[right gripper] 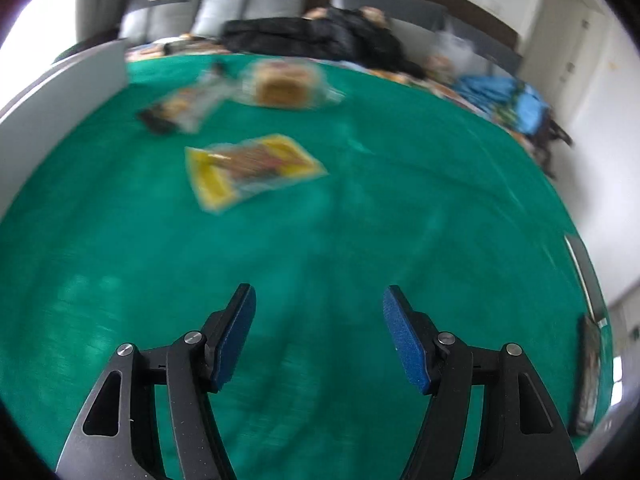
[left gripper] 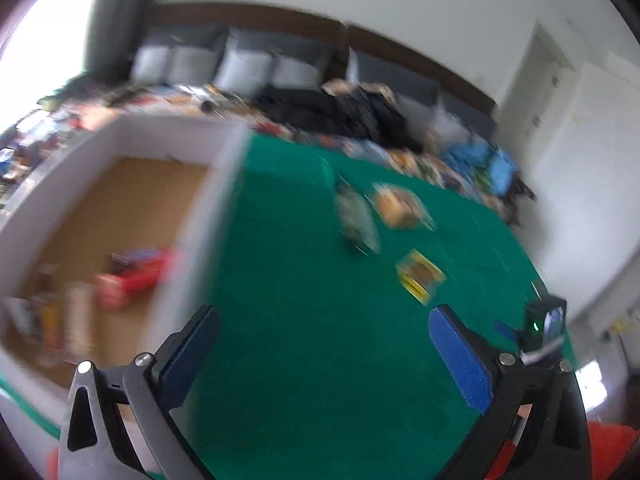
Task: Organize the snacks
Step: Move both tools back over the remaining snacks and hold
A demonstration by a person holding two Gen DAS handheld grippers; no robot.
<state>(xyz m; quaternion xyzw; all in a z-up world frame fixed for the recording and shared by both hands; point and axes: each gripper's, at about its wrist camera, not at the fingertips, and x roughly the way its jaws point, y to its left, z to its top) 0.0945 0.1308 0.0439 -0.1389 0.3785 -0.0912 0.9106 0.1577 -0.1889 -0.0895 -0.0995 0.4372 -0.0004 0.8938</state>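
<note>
We're between picks: both grippers empty, some snacks boxed, three still loose on the green bench (right gripper: pixel 360 220).

Left gripper (left gripper: pixel 324 344): jaws spread wide, nothing between them, hanging over bare green cloth just beside the white-walled box (left gripper: pixel 224 184). Box sits at the bench's left side; inside on its brown floor we see a red packet (left gripper: pixel 132 276) and a few other packs near the closer corner, too smeared by motion blur to name.

Right gripper (right gripper: pixel 318 336): jaws parted, nothing between them, over open cloth, pointing down toward the bench.

Left to sort:
- yellow packet (right gripper: pixel 252 168), flat, nearest the right gripper, ahead and a bit to its left
- dark-ended clear wrapper (right gripper: pixel 184 108), farther out, near the box wall
- clear pack with something tan inside (right gripper: pixel 284 84), probably bread or cake, can't confirm through the blur; just beside the dark-ended wrapper

Step in hand, as we read it: heading for the next pick, likely the yellow packet with the right gripper.

Next move needs:
- slide right gripper forward and left until the packet sits between the jaws
- drop low; it lies flat and thin, so we pinch an edge or the seam, not the face
- close, lift, carry over the box wall, release inside
- left gripper stays clear of the box mouth, or takes the wrapper by the wall.
</note>
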